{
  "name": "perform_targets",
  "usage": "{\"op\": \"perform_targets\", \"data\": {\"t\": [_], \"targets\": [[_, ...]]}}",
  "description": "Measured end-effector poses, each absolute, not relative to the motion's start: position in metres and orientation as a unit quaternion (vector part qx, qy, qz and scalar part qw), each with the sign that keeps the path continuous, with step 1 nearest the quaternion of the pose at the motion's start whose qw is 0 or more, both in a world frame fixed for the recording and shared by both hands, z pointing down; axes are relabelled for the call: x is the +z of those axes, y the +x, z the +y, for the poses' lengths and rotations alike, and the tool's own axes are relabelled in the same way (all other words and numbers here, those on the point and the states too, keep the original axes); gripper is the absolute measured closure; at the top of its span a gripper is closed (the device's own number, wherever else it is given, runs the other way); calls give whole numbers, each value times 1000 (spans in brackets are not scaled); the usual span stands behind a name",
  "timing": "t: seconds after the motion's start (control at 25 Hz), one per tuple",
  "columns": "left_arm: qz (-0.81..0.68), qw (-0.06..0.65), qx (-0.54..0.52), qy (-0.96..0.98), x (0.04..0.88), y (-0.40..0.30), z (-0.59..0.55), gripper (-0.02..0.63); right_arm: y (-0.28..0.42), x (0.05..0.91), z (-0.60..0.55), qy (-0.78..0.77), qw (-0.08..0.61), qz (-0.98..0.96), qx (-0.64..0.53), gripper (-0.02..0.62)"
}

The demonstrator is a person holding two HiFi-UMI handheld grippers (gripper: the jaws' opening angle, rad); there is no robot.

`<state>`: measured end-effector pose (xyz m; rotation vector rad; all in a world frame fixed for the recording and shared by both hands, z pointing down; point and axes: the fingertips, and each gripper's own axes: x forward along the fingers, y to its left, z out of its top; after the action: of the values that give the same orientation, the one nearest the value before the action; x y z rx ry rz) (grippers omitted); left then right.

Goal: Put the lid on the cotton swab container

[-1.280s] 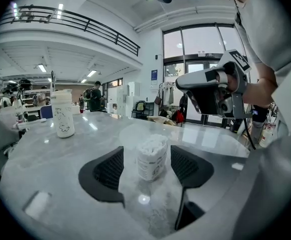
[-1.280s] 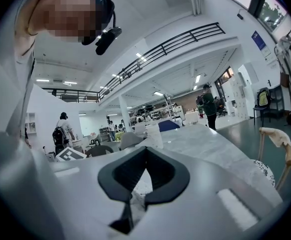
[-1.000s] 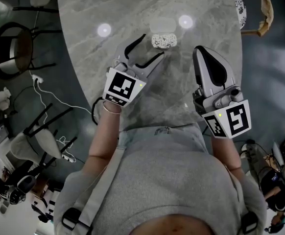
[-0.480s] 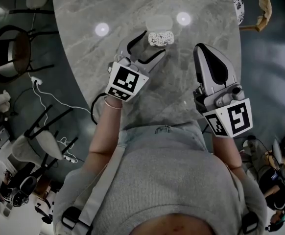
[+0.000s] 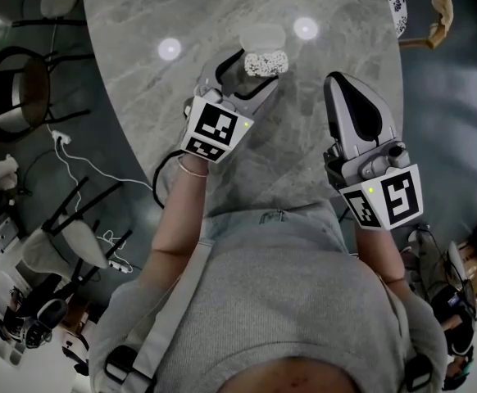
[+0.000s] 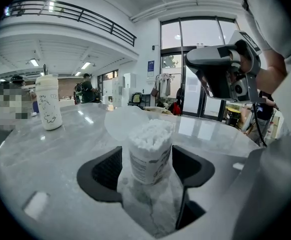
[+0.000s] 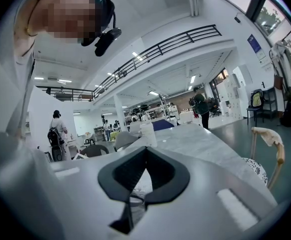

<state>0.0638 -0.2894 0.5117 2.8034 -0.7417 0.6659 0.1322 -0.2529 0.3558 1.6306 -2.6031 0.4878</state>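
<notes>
A clear cotton swab container (image 5: 268, 62) (image 6: 149, 151), packed with white swabs, stands upright and uncovered on the grey marble table (image 5: 140, 15). Its translucent round lid (image 5: 261, 35) (image 6: 121, 121) lies flat just behind it. My left gripper (image 5: 255, 72) (image 6: 148, 168) is open; its jaws have just widened a little. The container stands between the black pads (image 6: 104, 168), with a gap on each side. My right gripper (image 5: 345, 97) (image 7: 145, 151) hangs to the right, shut and holding nothing, apart from both objects.
A tall white bottle (image 6: 49, 101) (image 7: 148, 133) stands farther back on the table. Chairs (image 5: 21, 80) and a white cable (image 5: 83, 158) are on the floor to the left. A wicker chair (image 5: 445, 15) stands past the table's right edge.
My left gripper has moved forward across the table, and its open jaws now straddle the container. The right gripper, container and lid have kept still.
</notes>
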Motion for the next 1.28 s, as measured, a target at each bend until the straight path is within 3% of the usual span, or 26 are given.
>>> {"op": "perform_targets", "data": {"t": [1.28], "targets": [[-235,90,207,945,509,76,-292,293,132,357,-251,523,15,-837,160,595]]}}
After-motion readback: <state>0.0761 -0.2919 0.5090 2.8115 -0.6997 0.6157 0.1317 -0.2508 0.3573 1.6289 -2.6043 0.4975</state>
